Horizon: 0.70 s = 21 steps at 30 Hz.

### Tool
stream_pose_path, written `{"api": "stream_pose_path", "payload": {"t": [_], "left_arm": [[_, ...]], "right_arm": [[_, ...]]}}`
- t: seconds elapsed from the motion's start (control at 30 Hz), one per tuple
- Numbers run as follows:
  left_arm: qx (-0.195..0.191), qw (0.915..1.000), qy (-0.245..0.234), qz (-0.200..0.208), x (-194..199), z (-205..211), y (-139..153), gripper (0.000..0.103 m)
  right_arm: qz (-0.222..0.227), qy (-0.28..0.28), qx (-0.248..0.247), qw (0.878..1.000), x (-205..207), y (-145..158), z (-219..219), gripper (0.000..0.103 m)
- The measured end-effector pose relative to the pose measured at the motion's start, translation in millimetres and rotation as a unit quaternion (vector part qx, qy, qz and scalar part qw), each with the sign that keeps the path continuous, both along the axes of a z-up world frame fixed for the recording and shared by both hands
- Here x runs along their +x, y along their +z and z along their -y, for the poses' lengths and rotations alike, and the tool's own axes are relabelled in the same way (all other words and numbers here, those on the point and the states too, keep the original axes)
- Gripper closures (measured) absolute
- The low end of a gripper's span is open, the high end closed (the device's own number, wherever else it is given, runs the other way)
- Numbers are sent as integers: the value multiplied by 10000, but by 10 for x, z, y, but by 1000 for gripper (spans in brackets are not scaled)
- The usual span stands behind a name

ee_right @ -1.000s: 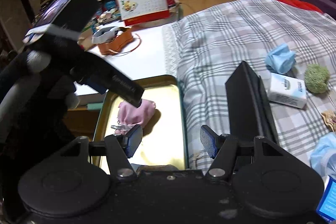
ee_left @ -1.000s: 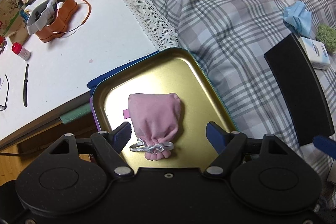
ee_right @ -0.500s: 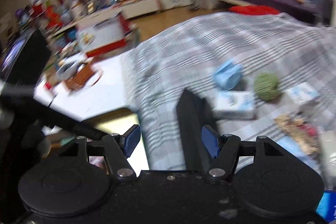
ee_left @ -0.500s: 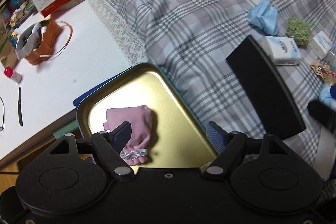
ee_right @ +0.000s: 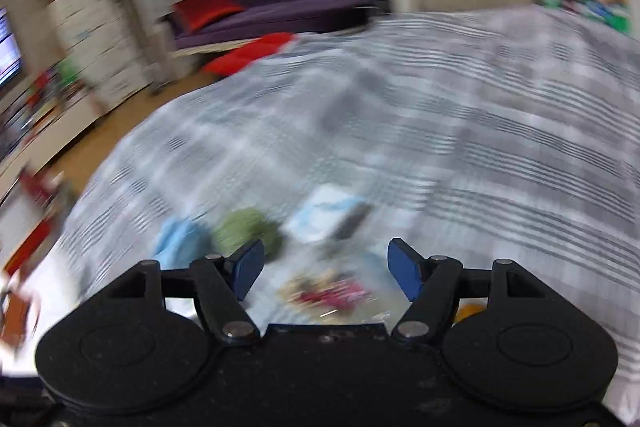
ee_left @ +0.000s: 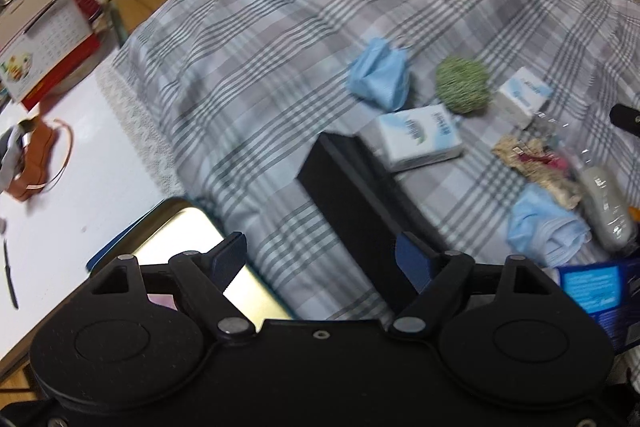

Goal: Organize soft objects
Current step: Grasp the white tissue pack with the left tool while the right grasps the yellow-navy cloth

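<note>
- Your left gripper [ee_left: 320, 259] has its fingers spread with nothing between them; the jaws have just been opening wider.
- Your right gripper [ee_right: 325, 269] is also spread and empty, and its jaws have just been opening too. The right view is much blurred, so small things there are hard to read.
- The gold tray [ee_left: 188, 227] lies at the lower left of the left view, partly hidden under the left gripper. A small pink piece [ee_left: 162, 301] shows just behind the left finger; I cannot tell from this view alone what it is.
- The soft things not yet sorted lie on the plaid blanket [ee_left: 280, 47], ahead and to the right of your left fingers: a crumpled blue mask [ee_left: 380, 73], a green fuzzy ball [ee_left: 462, 85] just beside it, and a second blue mask [ee_left: 546, 227] nearer to you on the right.
- A black block [ee_left: 360, 199] stands between the tray and these things.
- In the right view the green ball [ee_right: 244, 229] is just ahead of the left finger and the blue mask [ee_right: 176, 239] is further left.
- I judge the right hand is nearer to the ball; it must shift a little left to bring it between the fingers. The ball is round, so no long axis matters.
</note>
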<state>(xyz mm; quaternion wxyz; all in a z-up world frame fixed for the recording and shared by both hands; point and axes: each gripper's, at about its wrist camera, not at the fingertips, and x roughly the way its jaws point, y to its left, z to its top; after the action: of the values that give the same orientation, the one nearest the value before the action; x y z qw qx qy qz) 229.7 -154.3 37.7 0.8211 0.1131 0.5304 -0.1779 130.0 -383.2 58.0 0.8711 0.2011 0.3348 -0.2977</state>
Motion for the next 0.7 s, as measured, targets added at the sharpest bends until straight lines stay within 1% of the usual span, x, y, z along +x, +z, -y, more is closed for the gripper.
{"api": "stream_pose_path", "payload": {"t": [0.1,0.23,0.4,0.57,0.7], "left_arm": [[-78,9998,-167,20,50,244,26,21],[-187,9995,-226,-115,201,533,-22,20],[-99,9996,-165,-217,412,822,-190,19],[7,9981,-69,-614,551,993,-456,19],[122,9977,70,-667,634,1061,-626,19]], "right_arm": [[-138,-541,118,9984,-54,-34,251,35],[-305,-979,368,9940,-108,-108,515,34],[-475,-1222,540,9899,-149,-207,679,34],[-536,-1345,681,9871,-174,-282,792,33],[-522,-1345,761,9866,-173,-292,814,33]]}}
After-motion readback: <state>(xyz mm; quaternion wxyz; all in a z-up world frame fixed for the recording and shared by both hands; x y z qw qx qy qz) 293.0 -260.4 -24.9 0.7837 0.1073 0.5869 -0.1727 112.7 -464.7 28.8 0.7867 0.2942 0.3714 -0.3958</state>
